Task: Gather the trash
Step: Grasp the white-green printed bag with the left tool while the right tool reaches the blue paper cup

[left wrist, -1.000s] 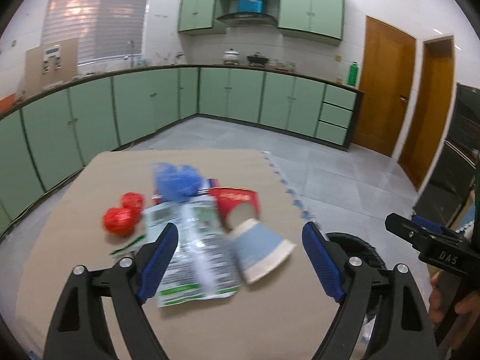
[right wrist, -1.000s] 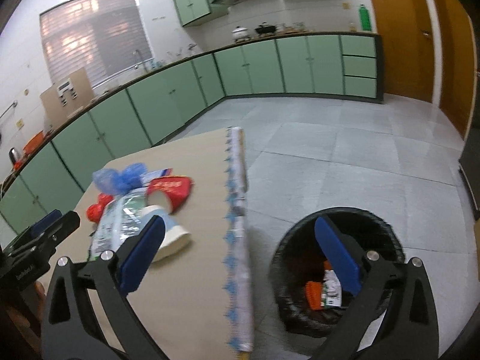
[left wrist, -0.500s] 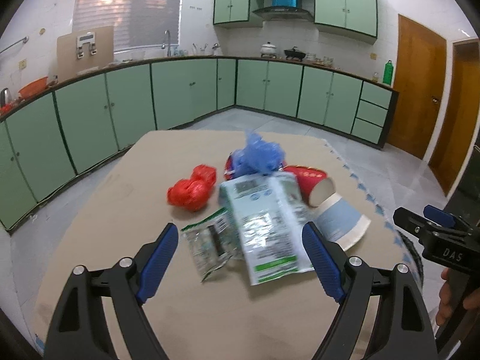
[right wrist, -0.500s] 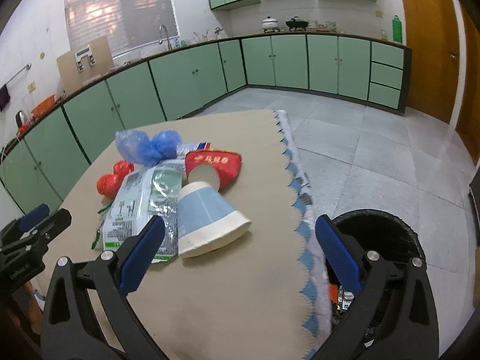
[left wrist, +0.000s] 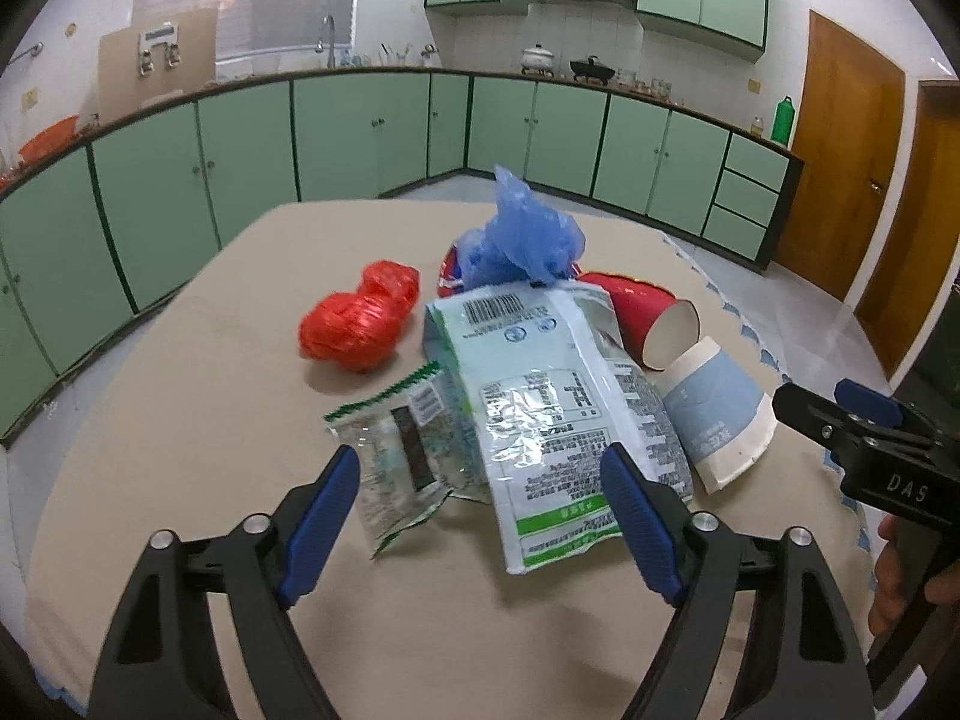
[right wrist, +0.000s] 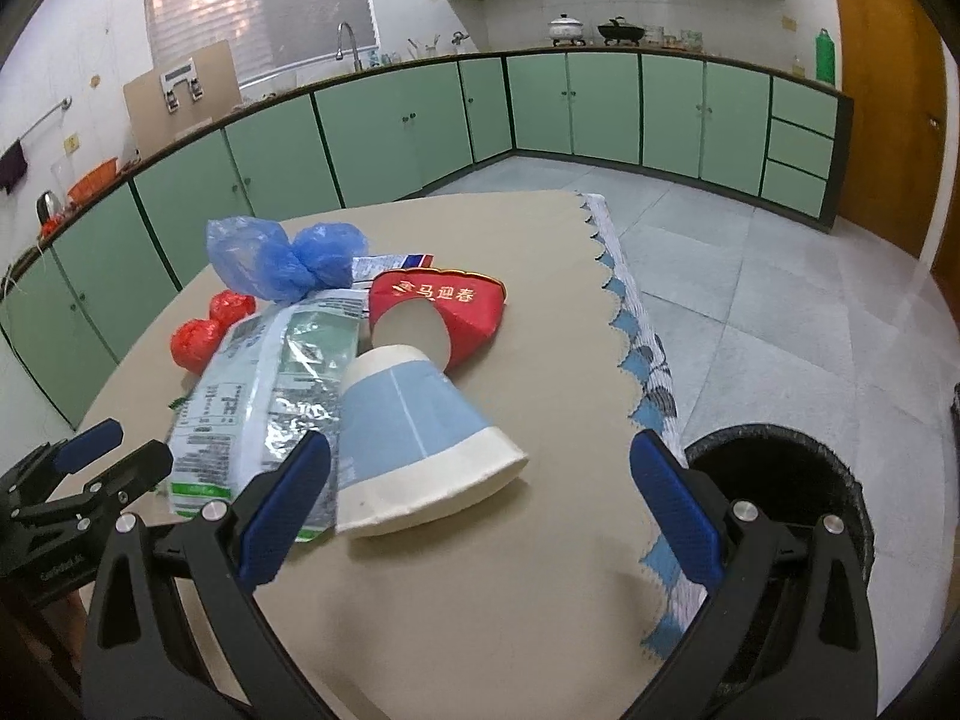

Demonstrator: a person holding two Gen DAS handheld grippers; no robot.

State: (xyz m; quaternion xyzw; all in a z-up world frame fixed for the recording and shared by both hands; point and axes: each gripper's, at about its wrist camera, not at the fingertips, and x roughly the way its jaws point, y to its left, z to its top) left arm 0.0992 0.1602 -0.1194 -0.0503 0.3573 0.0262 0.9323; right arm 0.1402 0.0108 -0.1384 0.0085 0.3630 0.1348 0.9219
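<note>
Risk noted: the large foil pouch overlaps a smaller green-edged wrapper and leans against the blue-and-white paper cup, so a closing grip could be expected to catch only a slippery edge, or to drag neighbouring litter toward the table's scalloped edge and miss the black bin on the floor beside it. The left gripper is seen with jaws apart, lately eased slightly inward, nothing pinched, both wrappers' near ends lying between and just ahead of the tips. The right gripper is likewise held wide and empty, the cup's rim lying between its pads.
</note>
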